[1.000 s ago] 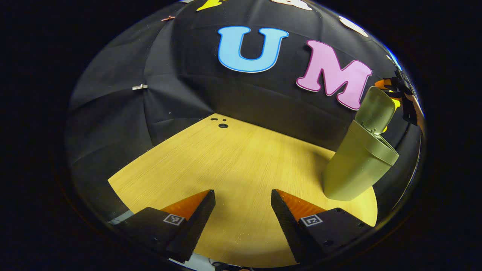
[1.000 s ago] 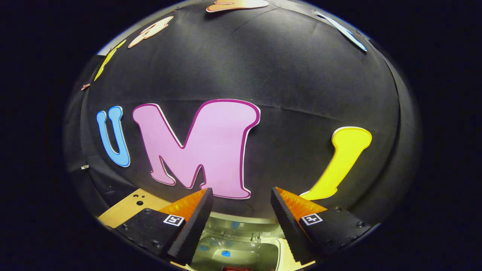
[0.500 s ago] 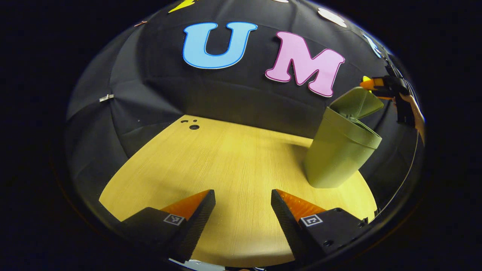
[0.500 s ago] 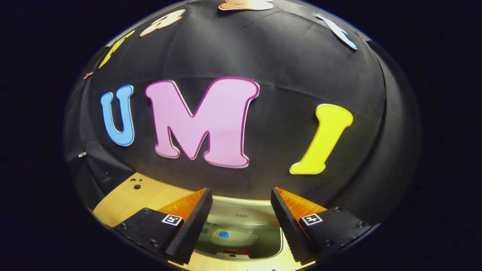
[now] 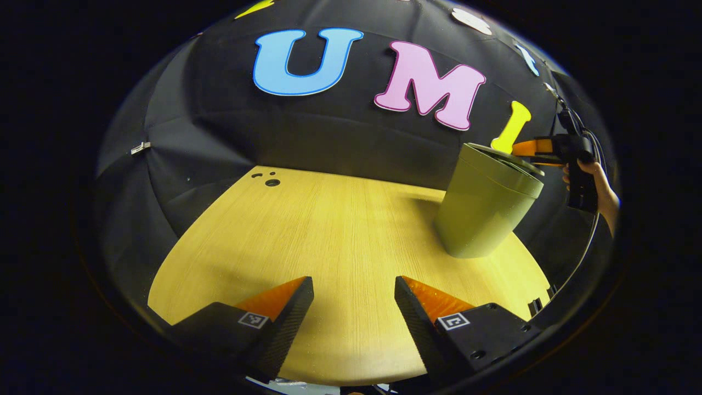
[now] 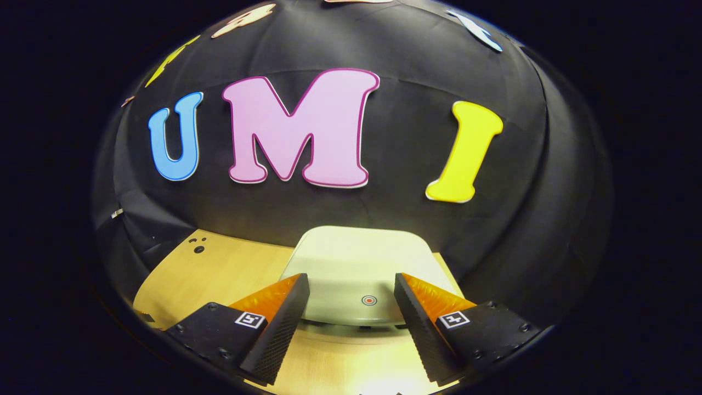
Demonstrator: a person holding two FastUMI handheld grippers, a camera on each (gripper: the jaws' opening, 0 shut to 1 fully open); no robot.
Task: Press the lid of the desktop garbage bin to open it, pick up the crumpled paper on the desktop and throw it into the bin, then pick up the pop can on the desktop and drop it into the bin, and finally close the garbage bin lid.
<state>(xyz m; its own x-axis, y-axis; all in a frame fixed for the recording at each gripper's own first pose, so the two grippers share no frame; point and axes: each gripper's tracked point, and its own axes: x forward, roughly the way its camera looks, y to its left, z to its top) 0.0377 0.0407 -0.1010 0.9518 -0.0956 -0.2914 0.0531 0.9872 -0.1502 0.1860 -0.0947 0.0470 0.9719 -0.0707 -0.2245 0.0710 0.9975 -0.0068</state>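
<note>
Right gripper (image 6: pixel 351 307) fingers apart over bin lid (image 6: pixel 356 263), hand (image 5: pixel 595 184) level beside bin (image 5: pixel 482 211)

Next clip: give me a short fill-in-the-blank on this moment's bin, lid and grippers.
1. The lid of the green bin is ___.
2. The bin stands on a ___ table.
3. The right gripper has its jaws ___.
4. The left gripper holds ___.

Missing words: down (closed); wooden; open; nothing
</note>
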